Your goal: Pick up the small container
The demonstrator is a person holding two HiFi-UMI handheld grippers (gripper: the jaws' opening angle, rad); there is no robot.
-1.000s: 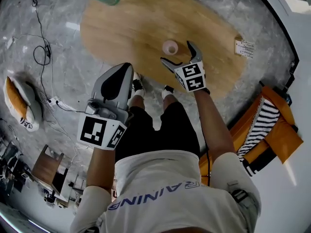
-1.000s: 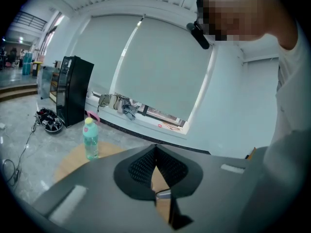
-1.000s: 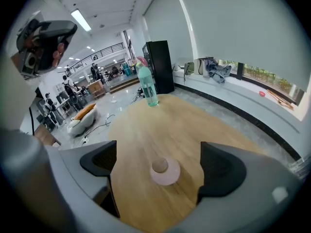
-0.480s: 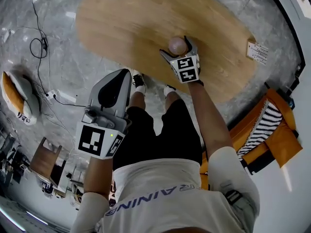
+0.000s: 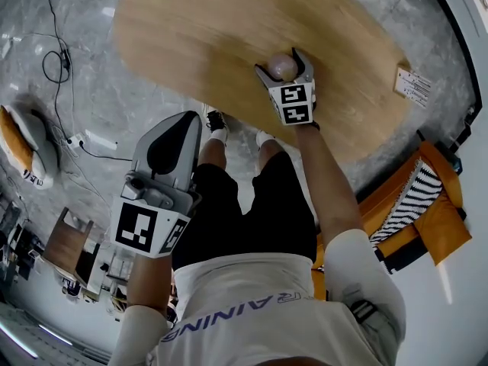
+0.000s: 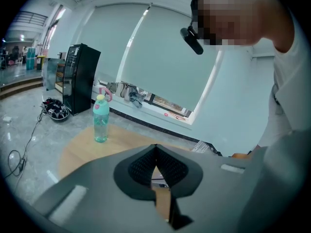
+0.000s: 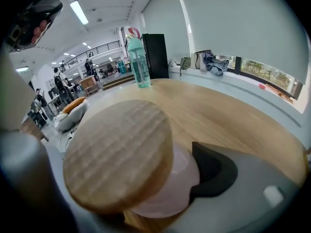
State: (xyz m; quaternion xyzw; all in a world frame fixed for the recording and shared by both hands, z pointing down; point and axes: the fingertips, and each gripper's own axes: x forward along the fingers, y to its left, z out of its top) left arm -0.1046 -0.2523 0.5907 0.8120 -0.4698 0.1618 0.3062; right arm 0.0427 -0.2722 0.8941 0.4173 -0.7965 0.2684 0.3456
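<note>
The small container point(image 5: 280, 66) is a pink jar with a round wooden lid point(image 7: 119, 159). It stands near the front edge of the oval wooden table point(image 5: 213, 29). My right gripper point(image 5: 283, 61) has its jaws on either side of the jar and they are closing. In the right gripper view the right pad point(image 7: 214, 174) lies against the pink body; the left jaw is hidden behind the lid. My left gripper point(image 5: 189, 117) hangs low over the person's lap, away from the table. Its pads meet at the tips point(image 6: 155, 147) with nothing held.
A teal water bottle point(image 7: 138, 62) stands at the table's far end. A white card point(image 5: 415, 88) lies near the table's right end. An orange chair with a striped cushion point(image 5: 427, 204) is at the right. Cables point(image 5: 57, 59) trail over the marble floor at the left.
My right gripper has moved forward so the jar now sits between its jaws, and the jaws have narrowed around it. The left gripper has kept its place.
</note>
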